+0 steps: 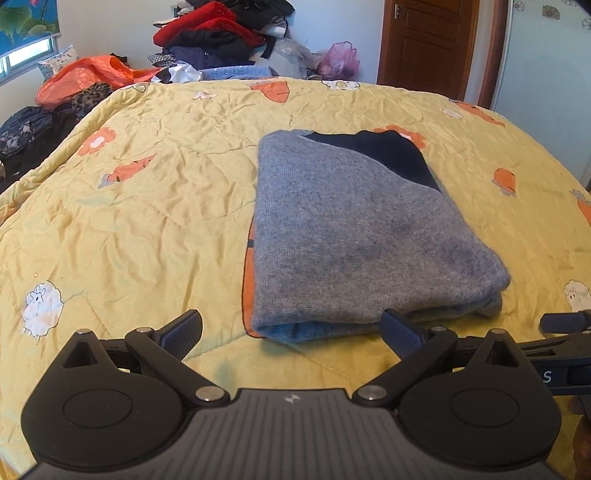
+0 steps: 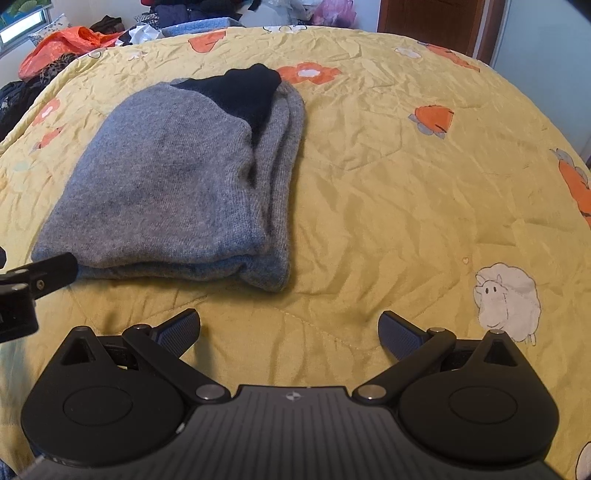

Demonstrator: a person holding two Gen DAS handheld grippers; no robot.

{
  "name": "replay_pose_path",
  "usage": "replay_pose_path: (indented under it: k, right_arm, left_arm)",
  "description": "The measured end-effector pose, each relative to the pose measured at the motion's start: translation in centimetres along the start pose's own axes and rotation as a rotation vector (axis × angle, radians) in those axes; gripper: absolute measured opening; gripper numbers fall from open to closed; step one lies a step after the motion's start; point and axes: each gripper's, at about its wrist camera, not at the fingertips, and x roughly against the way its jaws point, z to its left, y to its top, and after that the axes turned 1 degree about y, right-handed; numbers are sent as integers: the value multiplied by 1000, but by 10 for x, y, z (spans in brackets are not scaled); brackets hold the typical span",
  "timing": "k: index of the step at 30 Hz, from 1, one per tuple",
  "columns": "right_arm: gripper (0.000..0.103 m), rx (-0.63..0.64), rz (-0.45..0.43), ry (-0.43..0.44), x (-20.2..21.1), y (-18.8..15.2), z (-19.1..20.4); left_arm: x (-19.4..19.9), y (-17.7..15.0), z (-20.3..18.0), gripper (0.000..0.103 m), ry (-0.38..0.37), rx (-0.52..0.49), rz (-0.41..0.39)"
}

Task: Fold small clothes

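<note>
Yellow quilted bedspread (image 1: 147, 206), crinkled and printed with carrots and sheep, carries the grey knit sweater (image 1: 347, 229), folded into a thick soft rectangle with a dark navy patch at its 12 o'clock end. It lies at my left gripper's (image 1: 291, 328) 1 o'clock and my right gripper's (image 2: 290, 328) 10 o'clock. Both sets of fingers are spread wide, holding nothing. Loose, springy layers could slump open if I nudge the near edge. Beyond the bed's far edge, a clothes pile (image 1: 221, 33).
</note>
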Motion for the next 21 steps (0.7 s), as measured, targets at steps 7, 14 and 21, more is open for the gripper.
replay_pose_path:
  k: [7,14,21]
  right_arm:
    - [103,-3,-11,16,6,4,-1]
    - [103,-17,-63,6,18,15,-9]
    - [103,-51,-88,5,22,18,-22]
  left_arm:
    - [10,2,0,103,10,23,-49]
    - [97,34,-39,103,233,-104,-608]
    - [131,17,-75,103,316,-276,-965]
